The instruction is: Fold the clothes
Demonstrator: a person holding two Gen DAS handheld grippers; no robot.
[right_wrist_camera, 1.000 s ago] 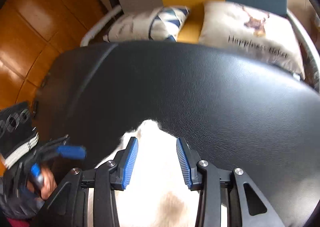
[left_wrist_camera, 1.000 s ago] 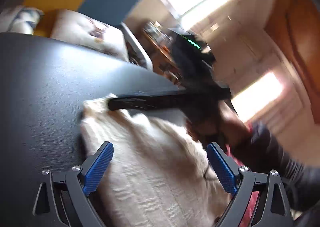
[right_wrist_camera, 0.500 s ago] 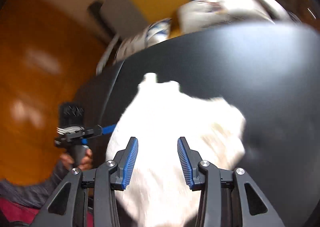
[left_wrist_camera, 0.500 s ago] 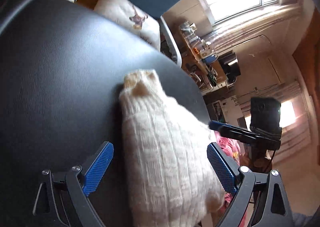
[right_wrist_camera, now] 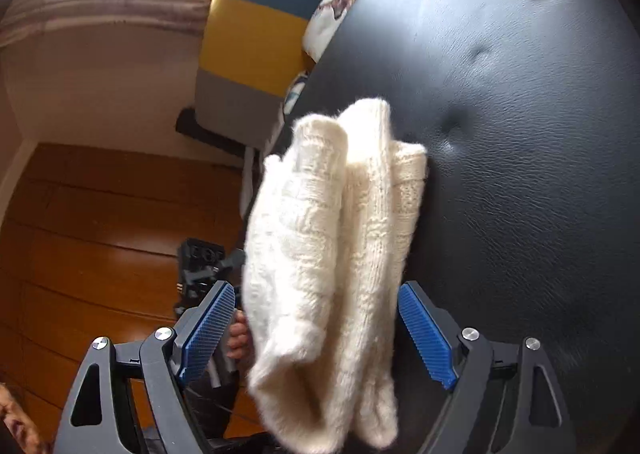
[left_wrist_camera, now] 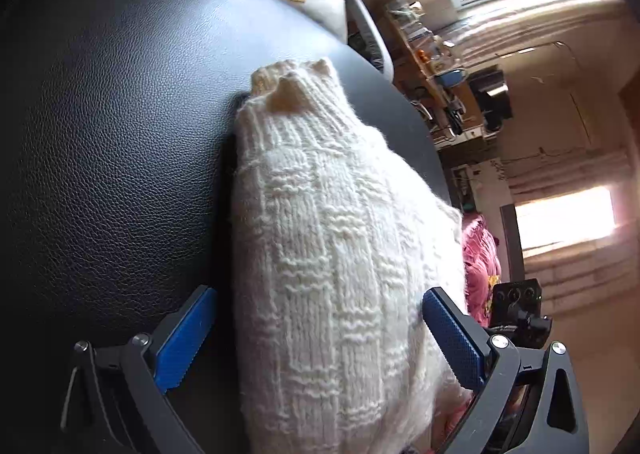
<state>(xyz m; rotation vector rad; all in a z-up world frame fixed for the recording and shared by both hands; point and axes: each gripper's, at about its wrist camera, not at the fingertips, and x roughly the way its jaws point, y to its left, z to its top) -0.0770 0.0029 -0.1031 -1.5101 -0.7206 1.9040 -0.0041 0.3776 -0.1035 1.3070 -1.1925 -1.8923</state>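
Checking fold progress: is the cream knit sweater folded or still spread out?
Folded. The cream knit sweater lies in a narrow bundle of stacked layers on the black leather surface, near its edge.

Each hand-held black plastic left gripper [left_wrist_camera: 316, 338] and black plastic right gripper [right_wrist_camera: 316, 330] has two angled finger arms with triangular cut-outs, silver round screw heads at the joints, and blue ribbed rubber pads [right_wrist_camera: 426, 334]. Seen from the right wrist, a boxy black camera housing sits atop the other gripper, above the bare fingers of the left hand [right_wrist_camera: 238, 340] on its handle.
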